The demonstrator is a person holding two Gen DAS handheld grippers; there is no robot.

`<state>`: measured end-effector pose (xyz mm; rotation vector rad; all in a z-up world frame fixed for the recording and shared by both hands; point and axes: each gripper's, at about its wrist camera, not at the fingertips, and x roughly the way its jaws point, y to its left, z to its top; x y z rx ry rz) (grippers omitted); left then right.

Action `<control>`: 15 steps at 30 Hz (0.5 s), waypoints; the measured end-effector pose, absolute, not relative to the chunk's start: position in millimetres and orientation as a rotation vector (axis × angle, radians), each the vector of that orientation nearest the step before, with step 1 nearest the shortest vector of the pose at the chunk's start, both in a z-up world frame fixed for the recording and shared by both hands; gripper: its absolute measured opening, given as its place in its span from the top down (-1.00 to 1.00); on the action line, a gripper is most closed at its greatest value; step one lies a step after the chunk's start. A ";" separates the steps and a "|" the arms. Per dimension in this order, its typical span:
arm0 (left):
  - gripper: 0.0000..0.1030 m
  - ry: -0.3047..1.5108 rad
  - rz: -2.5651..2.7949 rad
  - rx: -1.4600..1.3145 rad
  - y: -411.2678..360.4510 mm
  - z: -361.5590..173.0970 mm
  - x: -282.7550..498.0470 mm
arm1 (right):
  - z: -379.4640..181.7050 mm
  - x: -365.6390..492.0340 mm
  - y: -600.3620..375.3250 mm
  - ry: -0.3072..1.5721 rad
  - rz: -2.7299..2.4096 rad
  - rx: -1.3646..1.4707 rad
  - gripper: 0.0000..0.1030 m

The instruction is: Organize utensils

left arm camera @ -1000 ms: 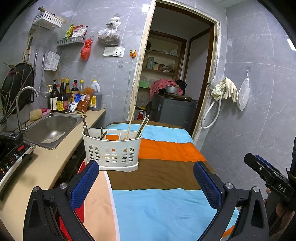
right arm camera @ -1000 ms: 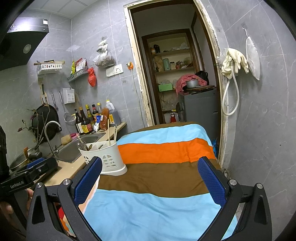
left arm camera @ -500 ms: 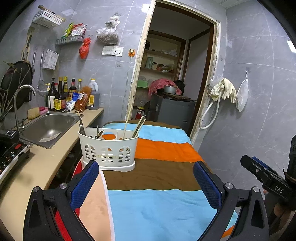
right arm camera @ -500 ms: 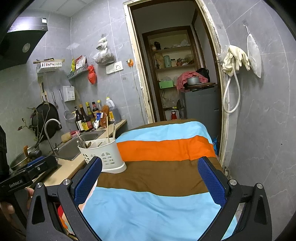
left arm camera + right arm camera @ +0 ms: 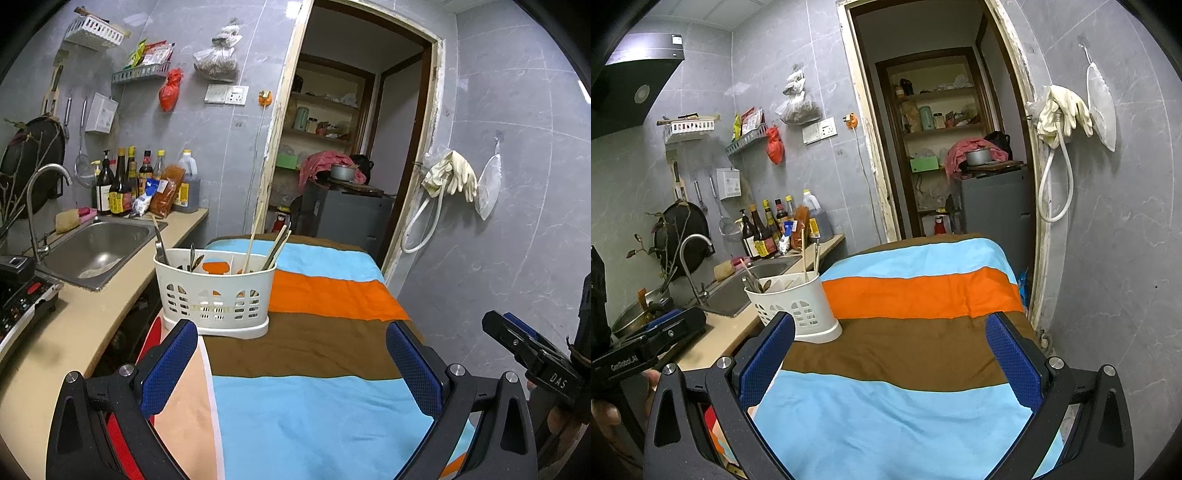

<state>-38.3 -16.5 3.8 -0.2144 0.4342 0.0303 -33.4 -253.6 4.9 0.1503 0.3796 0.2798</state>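
Note:
A white slotted utensil caddy [image 5: 216, 291] [image 5: 798, 306] stands on the striped cloth at the table's left edge. Chopsticks [image 5: 255, 236], a metal utensil handle [image 5: 159, 243] and an orange-topped piece [image 5: 216, 267] stick out of it. My left gripper [image 5: 291, 362] hovers open just in front of the caddy, nothing between its blue pads [image 5: 168, 365]. My right gripper [image 5: 892, 354] is open too, held over the brown stripe to the right of the caddy, with nothing in it. Each gripper shows at the edge of the other's view.
The striped tablecloth [image 5: 325, 402] covers the table. A counter with a steel sink [image 5: 98, 251], tap, sauce bottles [image 5: 118, 184] and a cooker [image 5: 18, 299] runs along the left. A doorway [image 5: 343, 177] lies behind; gloves and a hose [image 5: 443, 181] hang on the right wall.
Both views have shifted a little: the caddy has moved slightly left and down in the left wrist view. Both grippers stay open and empty.

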 end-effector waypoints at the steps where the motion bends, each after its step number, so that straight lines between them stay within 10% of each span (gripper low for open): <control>1: -0.99 0.435 0.033 -0.217 -16.1 2.1 -40.7 | 3.5 -33.0 -253.3 0.382 0.279 0.151 -0.97; 15: -0.99 0.459 0.036 -0.185 -13.8 0.4 -25.7 | -1.9 -27.8 -253.5 0.401 0.274 0.154 -0.97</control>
